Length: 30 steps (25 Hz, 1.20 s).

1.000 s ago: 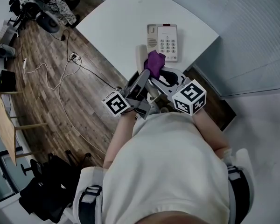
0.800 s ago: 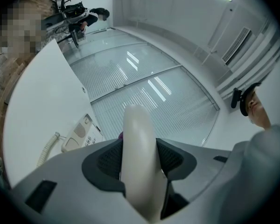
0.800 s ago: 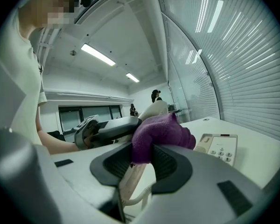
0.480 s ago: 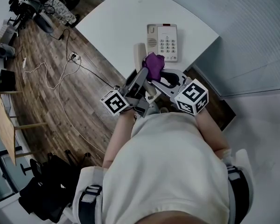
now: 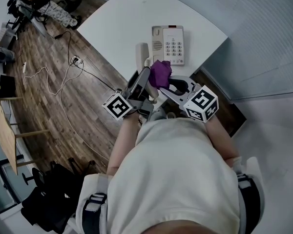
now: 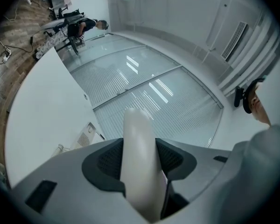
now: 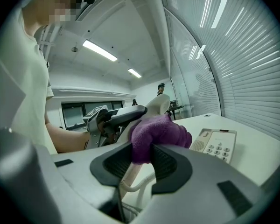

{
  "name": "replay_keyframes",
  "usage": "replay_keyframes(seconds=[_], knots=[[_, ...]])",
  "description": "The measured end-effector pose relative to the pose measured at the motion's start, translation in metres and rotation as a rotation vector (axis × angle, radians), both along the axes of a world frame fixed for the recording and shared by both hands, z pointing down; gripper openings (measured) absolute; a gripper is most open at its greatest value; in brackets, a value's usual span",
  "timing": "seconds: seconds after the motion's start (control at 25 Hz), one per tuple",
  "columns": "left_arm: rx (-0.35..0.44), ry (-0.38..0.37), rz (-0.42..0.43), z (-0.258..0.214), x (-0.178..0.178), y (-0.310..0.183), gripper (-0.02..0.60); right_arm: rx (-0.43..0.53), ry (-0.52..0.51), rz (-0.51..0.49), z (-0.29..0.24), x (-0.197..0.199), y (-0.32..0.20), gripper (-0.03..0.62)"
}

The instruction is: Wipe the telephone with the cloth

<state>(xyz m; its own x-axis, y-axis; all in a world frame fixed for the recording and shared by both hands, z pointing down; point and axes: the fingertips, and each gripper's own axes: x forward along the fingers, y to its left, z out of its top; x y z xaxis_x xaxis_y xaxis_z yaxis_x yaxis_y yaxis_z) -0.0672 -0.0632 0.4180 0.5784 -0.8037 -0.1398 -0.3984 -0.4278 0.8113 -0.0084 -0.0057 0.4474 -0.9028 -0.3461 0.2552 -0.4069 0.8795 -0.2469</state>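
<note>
**Telephone.** We list it in two parts. The telephone base (image 5: pixel 168 44), cream with a keypad (image 5: pixel 176 47), lies flat on the white table (image 5: pixel 112 28) in the upper centre of the head view. The handset (image 5: pixel 142 56) is off its cradle and held up just left of and below the base. A cord (image 7: pixel 136 186) hangs under it in the lower centre of the right gripper view.

**Cloth.** We note one purple cloth (image 5: pixel 160 73), bunched. It sits at the centre of the head view, right beside the lower part of the handset. We cannot tell whether it actually presses on the plastic.

**Left gripper** (image 6: pixel 139 158). It is clamped on the handset, with both pads bearing on its sides. The rounded end stands up through the middle of the left gripper view.

**Right gripper** (image 7: pixel 142 158). It is clenched on the cloth, and the wad bulges above the pads at the frame's centre.

**Step in hand.** We judge this to be the wiping of the handset, with one tool steadying it and the other bringing the cloth to it.

**Next move.** We expect it calls for strokes of the cloth along the handset while the grip on it stays firm. The base and keypad, at the right of the right gripper view, then remain to be wiped.

**Surroundings.** We see a wooden floor (image 5: pixel 49 106) with loose cables (image 5: pixel 63 82) at the left of the head view.
</note>
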Motion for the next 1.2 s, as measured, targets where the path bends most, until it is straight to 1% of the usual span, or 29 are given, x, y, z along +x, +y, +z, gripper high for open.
replay_keyframes(seconds=[0.24,0.36,0.56,0.72,0.8,0.92,0.96,1.08,1.2], knots=[[-0.014,0.026,-0.014,-0.002,-0.005,-0.009,0.224,-0.029,0.003,0.028,0.005,0.004,-0.001,0.129],[0.009,-0.002,-0.017,-0.005,-0.006,-0.018,0.224,-0.049,0.004,0.041,0.012,0.008,-0.004,0.129],[0.008,-0.011,-0.024,-0.007,-0.008,-0.031,0.225,-0.063,0.026,0.050,0.020,0.011,-0.004,0.129],[-0.023,0.026,-0.032,-0.004,-0.007,-0.043,0.224,-0.072,0.036,0.061,0.025,0.014,-0.008,0.129],[-0.036,0.025,-0.041,0.000,-0.008,-0.051,0.224,-0.067,0.048,0.070,0.029,0.016,-0.014,0.129],[-0.065,0.002,-0.052,0.008,-0.009,-0.060,0.224,-0.062,0.064,0.109,0.032,0.024,-0.025,0.129],[-0.064,-0.011,-0.051,0.008,-0.009,-0.063,0.224,-0.061,0.065,0.128,0.032,0.028,-0.029,0.129],[-0.027,-0.080,-0.041,0.007,-0.005,-0.075,0.224,-0.058,0.062,0.207,0.030,0.041,-0.045,0.129],[-0.050,-0.109,-0.033,0.015,-0.002,-0.086,0.224,-0.062,0.043,0.286,0.027,0.053,-0.064,0.129]])
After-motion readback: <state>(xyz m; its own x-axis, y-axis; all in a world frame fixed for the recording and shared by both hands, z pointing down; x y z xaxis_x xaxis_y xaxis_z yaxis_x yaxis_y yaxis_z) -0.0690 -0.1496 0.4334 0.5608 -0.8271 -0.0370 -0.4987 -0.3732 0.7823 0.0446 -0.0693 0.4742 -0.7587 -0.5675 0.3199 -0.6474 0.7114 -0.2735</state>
